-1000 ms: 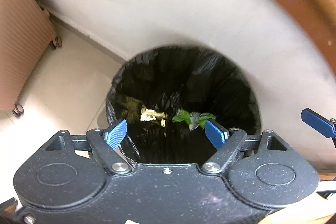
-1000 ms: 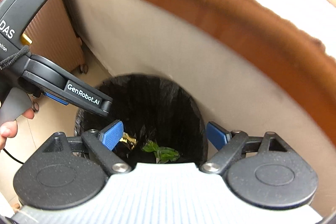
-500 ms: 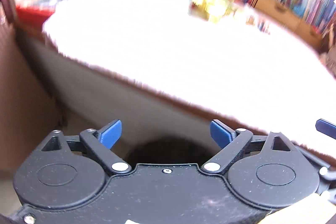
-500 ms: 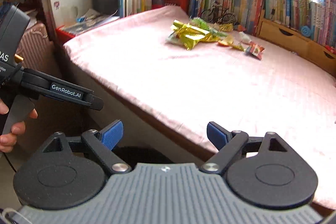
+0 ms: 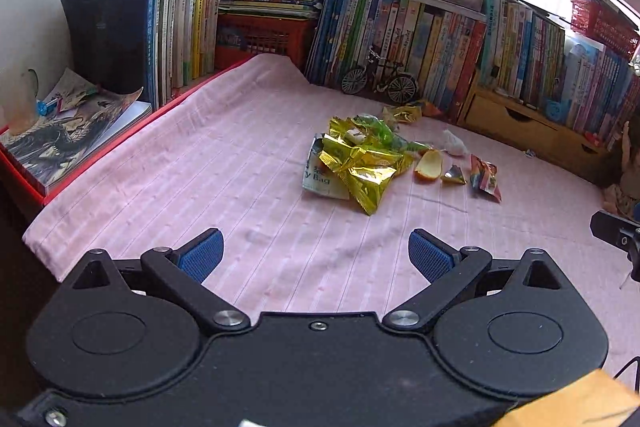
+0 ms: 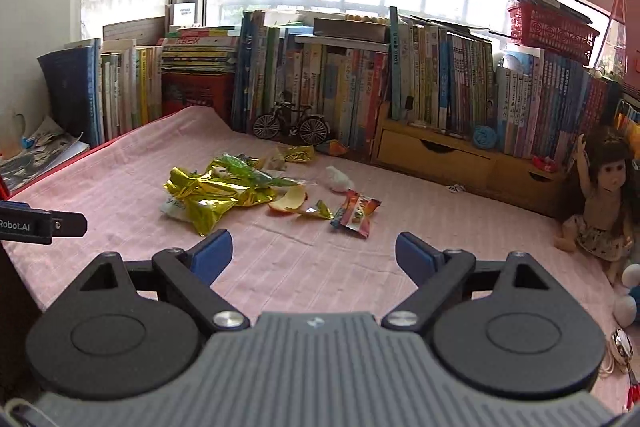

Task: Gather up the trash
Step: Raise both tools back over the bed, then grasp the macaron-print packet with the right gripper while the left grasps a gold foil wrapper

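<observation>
Here both grippers hang empty above the near edge of a bed covered with a pink sheet [image 5: 240, 155]. The left gripper [image 5: 316, 257] has its two blue pads wide apart and nothing between them; the right gripper [image 6: 314, 251] is the same, apart and holding nothing.

Going from left to right, the trash lies in a loose group in the middle of the bed, well ahead of both grippers. First comes a white bag [image 5: 320, 183] half under a heap of gold wrappers [image 5: 360, 163], with a green wrapper [image 5: 376, 129] on top. Behind them, near the books [image 5: 400, 39], is one more small gold wrapper [image 5: 402, 113]. Next is a piece of orange peel [image 5: 429, 165], then a small foil scrap [image 5: 453, 175], a white crumpled paper [image 5: 454, 145] behind it, and last a colourful snack packet [image 5: 485, 177].

As I judge it, most of the collecting is still to do: at least eight pieces remain on the bed, and no bin is visible in these views.
</observation>
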Motion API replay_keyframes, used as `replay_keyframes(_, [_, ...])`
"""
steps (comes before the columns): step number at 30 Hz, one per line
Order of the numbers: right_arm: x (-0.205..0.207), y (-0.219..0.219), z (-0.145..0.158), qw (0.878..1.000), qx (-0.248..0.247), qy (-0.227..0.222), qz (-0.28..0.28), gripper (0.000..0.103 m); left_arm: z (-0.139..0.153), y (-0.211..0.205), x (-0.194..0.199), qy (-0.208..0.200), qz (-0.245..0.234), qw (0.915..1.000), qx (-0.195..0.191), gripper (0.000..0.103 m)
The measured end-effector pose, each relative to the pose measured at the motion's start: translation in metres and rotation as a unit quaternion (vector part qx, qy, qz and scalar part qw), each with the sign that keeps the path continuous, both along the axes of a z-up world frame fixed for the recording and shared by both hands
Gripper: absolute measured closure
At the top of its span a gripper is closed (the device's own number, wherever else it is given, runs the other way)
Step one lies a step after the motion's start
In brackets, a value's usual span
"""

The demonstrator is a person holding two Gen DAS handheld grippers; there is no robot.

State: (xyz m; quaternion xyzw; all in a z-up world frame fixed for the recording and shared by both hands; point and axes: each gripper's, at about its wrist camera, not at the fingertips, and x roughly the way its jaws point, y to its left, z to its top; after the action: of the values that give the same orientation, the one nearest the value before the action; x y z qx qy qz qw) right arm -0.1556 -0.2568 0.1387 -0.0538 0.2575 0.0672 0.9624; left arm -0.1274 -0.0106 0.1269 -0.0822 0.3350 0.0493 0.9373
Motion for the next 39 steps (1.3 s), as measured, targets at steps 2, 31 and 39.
replay_keyframes(2, [0.024,-0.011,-0.005,1.000,0.008,0.012,-0.013,0.009,-0.002,-0.010,0.021,0.002,0.001,1.0000,0.007,0.004])
replay_keyframes(31, [0.259,-0.058,-0.098,0.983,0.072,0.171,-0.001,0.020,-0.084,-0.051,0.228,0.066,0.128,0.9895,-0.018,0.007])
replay_keyframes(39, [0.279,-0.049,-0.117,0.979,0.070,0.192,-0.002,0.026,-0.084,-0.041,0.231,0.038,0.130,0.9881,-0.073,0.006])
